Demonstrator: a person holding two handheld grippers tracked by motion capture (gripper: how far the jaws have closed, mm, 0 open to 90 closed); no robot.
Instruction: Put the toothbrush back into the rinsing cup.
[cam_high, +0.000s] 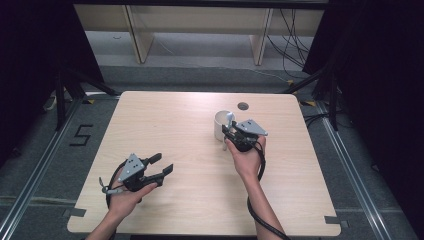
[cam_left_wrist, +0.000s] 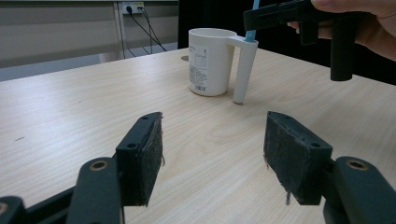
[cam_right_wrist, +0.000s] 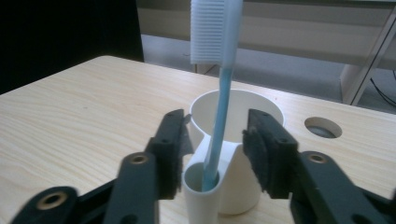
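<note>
A white mug (cam_high: 219, 126) stands right of the table's middle, its hollow handle tube facing the person. A blue toothbrush (cam_right_wrist: 219, 126) with white bristles stands upright in that tube. My right gripper (cam_high: 229, 133) is at the mug's near side, open, its jaws either side of the toothbrush stem without touching it (cam_right_wrist: 215, 135). My left gripper (cam_high: 162, 164) hovers low over the front left of the table, open with nothing between its pads (cam_left_wrist: 212, 140). The left gripper view has the mug (cam_left_wrist: 210, 60), the toothbrush (cam_left_wrist: 251, 35) and the right gripper (cam_left_wrist: 299, 18) ahead.
The light wooden table (cam_high: 165, 125) has a round cable hole (cam_high: 243, 106) just behind the mug. Wooden shelf legs and cables stand on the floor beyond the far edge. A "5" marking (cam_high: 80, 135) is on the floor at left.
</note>
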